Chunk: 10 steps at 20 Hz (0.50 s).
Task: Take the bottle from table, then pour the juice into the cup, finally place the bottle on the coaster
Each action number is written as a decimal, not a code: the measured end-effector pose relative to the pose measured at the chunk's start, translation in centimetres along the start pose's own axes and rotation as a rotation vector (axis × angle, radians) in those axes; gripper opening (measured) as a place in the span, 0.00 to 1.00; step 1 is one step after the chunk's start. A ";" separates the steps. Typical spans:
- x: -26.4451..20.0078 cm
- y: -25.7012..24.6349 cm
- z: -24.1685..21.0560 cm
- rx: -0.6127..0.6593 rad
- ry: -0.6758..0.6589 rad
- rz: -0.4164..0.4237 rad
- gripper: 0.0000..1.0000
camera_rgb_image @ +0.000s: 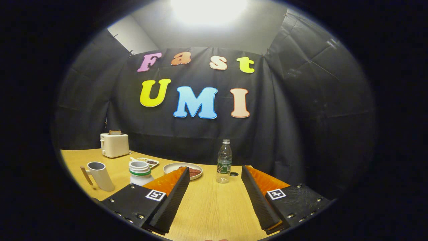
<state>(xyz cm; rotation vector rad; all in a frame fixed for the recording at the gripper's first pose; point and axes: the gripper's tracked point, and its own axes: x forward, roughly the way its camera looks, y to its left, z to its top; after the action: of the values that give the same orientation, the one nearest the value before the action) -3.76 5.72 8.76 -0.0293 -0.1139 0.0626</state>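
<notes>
Fingers of our gripper (215, 174) are standing wide apart, gripping nothing, while we are facing the bottle (224, 161) standing upright just ahead on the table (210, 207).

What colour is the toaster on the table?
Cream-white, seen in the gripper view: the toaster stands far beyond the open jaws.

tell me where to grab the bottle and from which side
Grip the bottle around its straight middle body, near the label, coming in level from the front. It stands upright on the table, capless, just beyond the open gripper, so a level side grasp should avoid spills. The dark cap beside its base seems clear of that approach.
</notes>
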 end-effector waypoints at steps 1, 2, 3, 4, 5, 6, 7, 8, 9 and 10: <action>-0.5 0.4 0.1 0.007 0.007 0.009 0.95; -1.0 0.9 0.0 0.017 0.012 0.018 0.94; -1.6 1.4 -0.1 0.033 0.016 0.029 0.95; -2.0 2.2 -0.2 0.052 0.017 0.046 0.94; -2.4 2.9 -0.5 0.066 0.021 0.059 0.94; -2.7 3.1 -1.0 0.071 0.030 0.066 0.94; -2.9 3.7 -1.6 0.073 0.037 0.076 0.94; -3.1 4.2 -2.0 0.075 0.044 0.084 0.94; -3.3 4.7 -2.5 0.081 0.053 0.090 0.95; -3.4 5.2 -3.0 0.090 0.058 0.099 0.95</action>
<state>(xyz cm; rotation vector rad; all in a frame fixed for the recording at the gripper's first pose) -7.09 10.65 5.22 0.0533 -0.0511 0.1657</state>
